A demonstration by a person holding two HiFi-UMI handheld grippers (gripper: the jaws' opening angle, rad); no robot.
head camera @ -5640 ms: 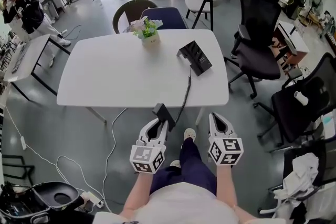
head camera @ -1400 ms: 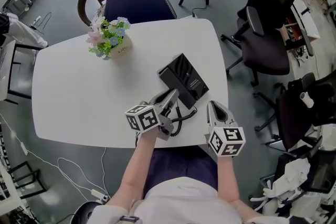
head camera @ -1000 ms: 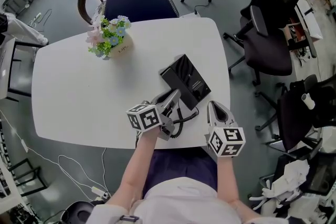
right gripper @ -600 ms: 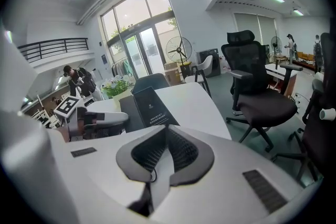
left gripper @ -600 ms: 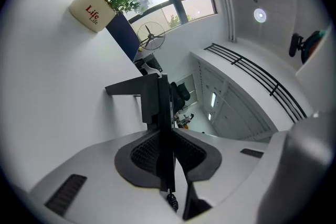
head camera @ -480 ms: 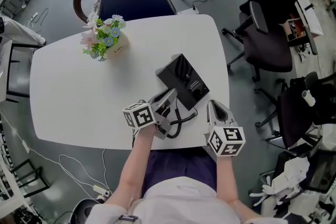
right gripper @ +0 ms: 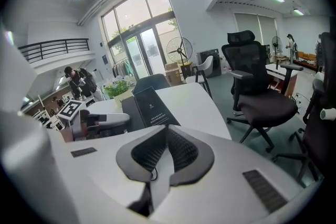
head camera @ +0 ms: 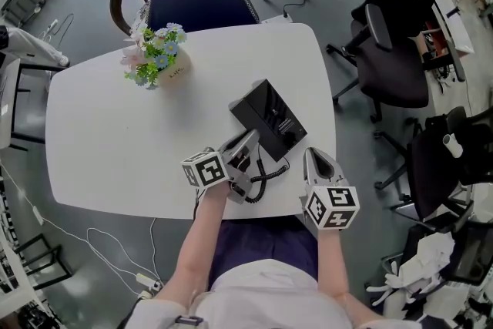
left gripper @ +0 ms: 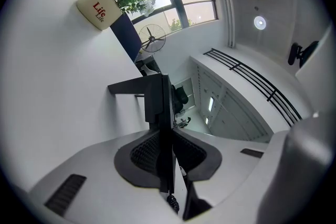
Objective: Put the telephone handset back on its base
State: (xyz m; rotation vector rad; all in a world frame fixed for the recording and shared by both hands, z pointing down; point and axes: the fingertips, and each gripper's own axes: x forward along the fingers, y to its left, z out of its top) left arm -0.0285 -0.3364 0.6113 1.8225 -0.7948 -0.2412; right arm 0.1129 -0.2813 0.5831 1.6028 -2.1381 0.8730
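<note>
Beside the base (head camera: 269, 118), the left gripper (head camera: 249, 139) clamps the handset (left gripper: 157, 99) in its jaws; right gripper (head camera: 313, 155) jaws closed, empty.

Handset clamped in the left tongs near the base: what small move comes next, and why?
Probably ease the handset forward and right over the base, then lower it: the left tongs hold it at the base's near-left edge, not seated yet.

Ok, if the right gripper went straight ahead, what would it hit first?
Probably the base, just left of its line on the table; depth is unclear, so it might slip past.
</note>
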